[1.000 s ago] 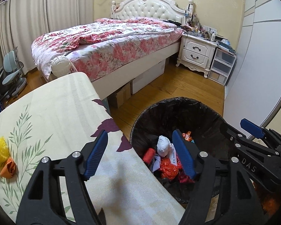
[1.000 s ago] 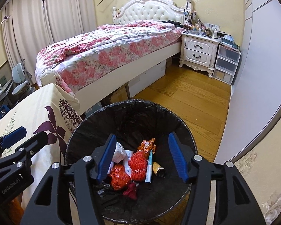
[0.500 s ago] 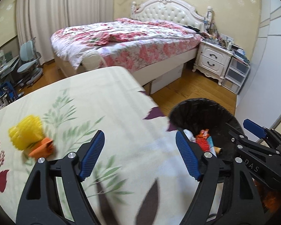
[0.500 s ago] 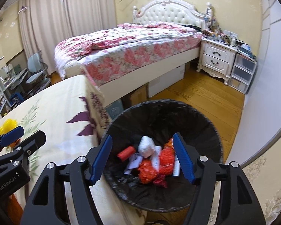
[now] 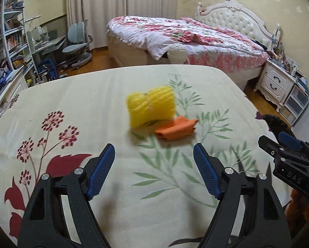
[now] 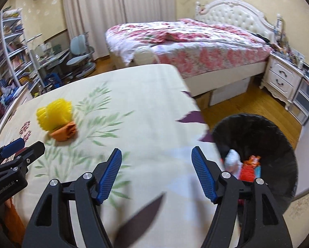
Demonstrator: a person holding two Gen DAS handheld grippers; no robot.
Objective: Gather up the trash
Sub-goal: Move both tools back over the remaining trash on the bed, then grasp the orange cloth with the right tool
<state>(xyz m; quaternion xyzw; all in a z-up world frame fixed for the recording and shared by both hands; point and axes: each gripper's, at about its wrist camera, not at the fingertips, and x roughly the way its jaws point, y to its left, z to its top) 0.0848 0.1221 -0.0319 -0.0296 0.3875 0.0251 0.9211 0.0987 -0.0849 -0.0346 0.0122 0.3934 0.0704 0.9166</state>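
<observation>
a: bedroom, midday light. left gripper (image 5: pixel 153 168) poised above the cream floral tablecloth (image 5: pixel 92 111), blue-padded jaws spread wide, nothing between them.

b: and ahead of it?

a: straight ahead, on the cloth: yellow foam-net fruit sleeve (image 5: pixel 151 107), crumpled, touching a folded orange wrapper (image 5: pixel 176 130) just to its right. both slightly blurred. well apart from the pads.

b: right gripper (image 6: pixel 156 173)?

a: also gaping, empty, hanging over the cloth's right-hand edge. seen too from the left camera at far right, black body, blue tip.

b: bin?

a: round wastebasket lined with a black plastic bag (image 6: pixel 257 132), standing on the wooden floor (image 6: pixel 247 105) just beside the table, to the right. inside: a white crumpled wad (image 6: pixel 233 158) and red-orange packaging (image 6: pixel 250 168), partly hidden behind the right finger.

b: same two scraps from the right camera?

a: yes, far left of that view, yellow over orange, near the left gripper's tip.

b: background?

a: bed with pink floral quilt (image 5: pixel 195 39), white tufted headboard (image 5: pixel 235 18), white nightstand (image 6: pixel 282 78), grey desk chair (image 5: pixel 77 41), beige curtains (image 5: pixel 121 10).
</observation>
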